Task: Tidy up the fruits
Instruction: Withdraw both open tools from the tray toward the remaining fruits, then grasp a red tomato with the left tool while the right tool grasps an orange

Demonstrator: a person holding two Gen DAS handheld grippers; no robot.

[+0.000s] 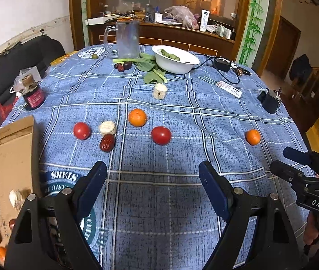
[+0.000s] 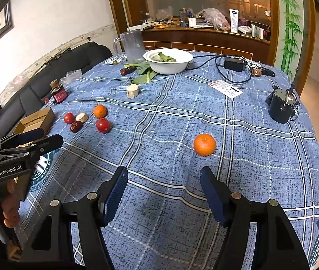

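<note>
Both grippers are hovering empty over the blue-checked desk (image 1: pixel 159 103), between pickups by the look of it. The right gripper (image 2: pixel 163 193), fingers spread with nothing between them, is facing a lone orange (image 2: pixel 204 144) lying just ahead and slightly right of its right finger. The left gripper (image 1: pixel 152 186), equally open, is sitting beside the cardboard box (image 1: pixel 8 157) already holding fruit; tomatoes and another orange (image 1: pixel 137 117) are waiting farther ahead. The next move is likely a reach forward to straddle the lone orange.

Two wrist views, angled down, shared tablecloth (image 1: pixel 159 112)
</note>
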